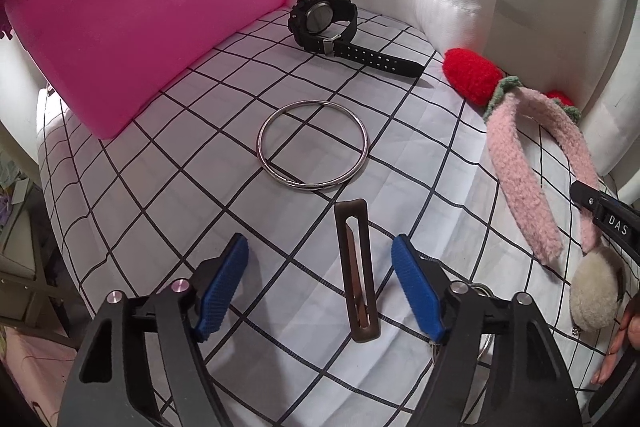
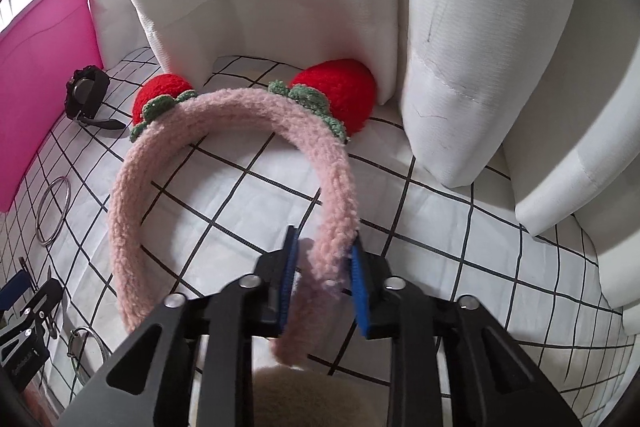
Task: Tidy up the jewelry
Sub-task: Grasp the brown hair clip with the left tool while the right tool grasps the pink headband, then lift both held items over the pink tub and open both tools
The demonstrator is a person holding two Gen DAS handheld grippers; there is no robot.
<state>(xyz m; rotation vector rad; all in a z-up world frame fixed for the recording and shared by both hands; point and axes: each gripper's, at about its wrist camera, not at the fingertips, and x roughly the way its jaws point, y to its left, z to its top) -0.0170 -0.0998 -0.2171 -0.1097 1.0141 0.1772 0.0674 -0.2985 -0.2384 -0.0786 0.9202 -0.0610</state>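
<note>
My left gripper [image 1: 320,243] hovers open over the checked cloth, with a brown hair clip [image 1: 352,206] lying between its blue pads and touching neither. Beyond it lie a silver bangle [image 1: 365,143] and a black watch [image 1: 324,19]. A fluffy pink headband [image 2: 132,195] with two red knitted strawberries lies at the right [image 1: 516,163]. My right gripper [image 2: 324,239] is shut on one end of the headband; in the left wrist view it shows at the right edge [image 1: 604,215]. The bangle [image 2: 38,223] and the watch [image 2: 84,99] are also in the right wrist view.
A pink box [image 1: 140,7] stands at the back left on the checked cloth [image 1: 200,187]. White cushions [image 2: 460,67] wall in the back and right. A cream pompom [image 1: 596,291] and a metal key ring [image 2: 84,347] lie near the front. A hand [image 1: 624,339] shows at the right edge.
</note>
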